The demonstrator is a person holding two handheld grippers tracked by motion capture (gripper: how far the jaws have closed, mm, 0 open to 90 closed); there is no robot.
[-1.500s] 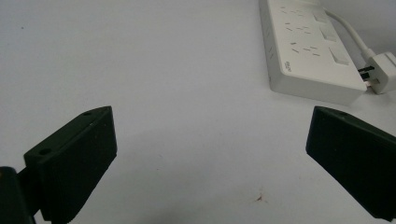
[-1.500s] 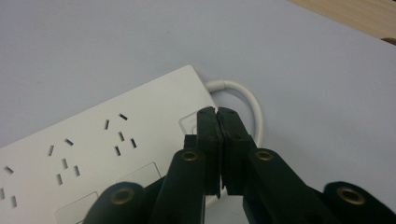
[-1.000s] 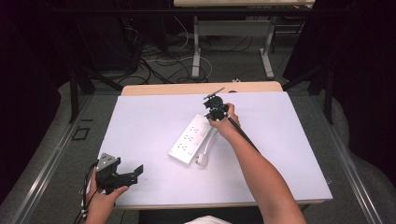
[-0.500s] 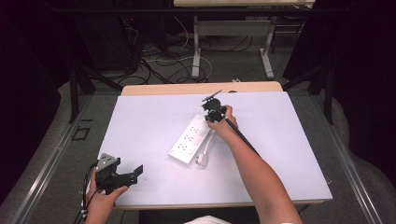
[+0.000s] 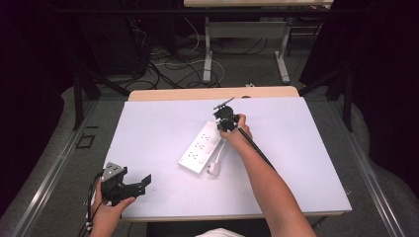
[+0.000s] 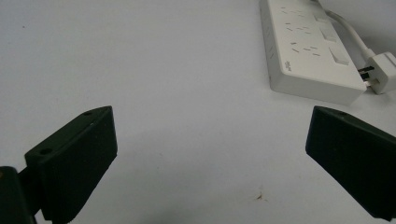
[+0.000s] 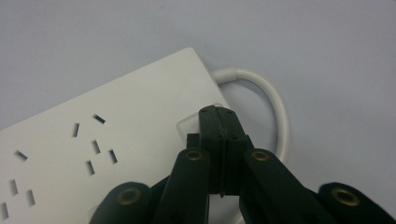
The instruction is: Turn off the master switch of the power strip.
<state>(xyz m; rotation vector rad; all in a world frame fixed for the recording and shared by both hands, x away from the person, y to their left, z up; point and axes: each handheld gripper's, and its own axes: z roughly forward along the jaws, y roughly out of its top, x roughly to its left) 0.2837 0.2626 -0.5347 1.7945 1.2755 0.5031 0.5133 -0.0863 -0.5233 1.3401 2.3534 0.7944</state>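
- The white power strip (image 5: 201,147) lies flat near the middle of the white table (image 5: 306,163) in the high view; its long axis runs diagonally, from lower left up toward the upper right of the frame.
- Its cord (image 7: 273,100) leaves the upper-right end, loops back along the strip's right side, and ends in the white plug (image 5: 214,169) just beside the lower end (the plug lies on the table, not in a socket).
- The right gripper (image 7: 218,113) sits at the strip's upper-right end. In the right gripper view its jaws are pressed together with no gap, and their tips rest on the raised square switch (image 7: 189,125) near the cord end; they grasp nothing.
- The left gripper (image 5: 132,185) is at the lower left of the high view, near the table's front edge and well apart from the strip. Its jaws stand wide apart and hold nothing (bare table between them in the left gripper view).
- In the left gripper view the strip sits in the upper right, its near end toward the camera.
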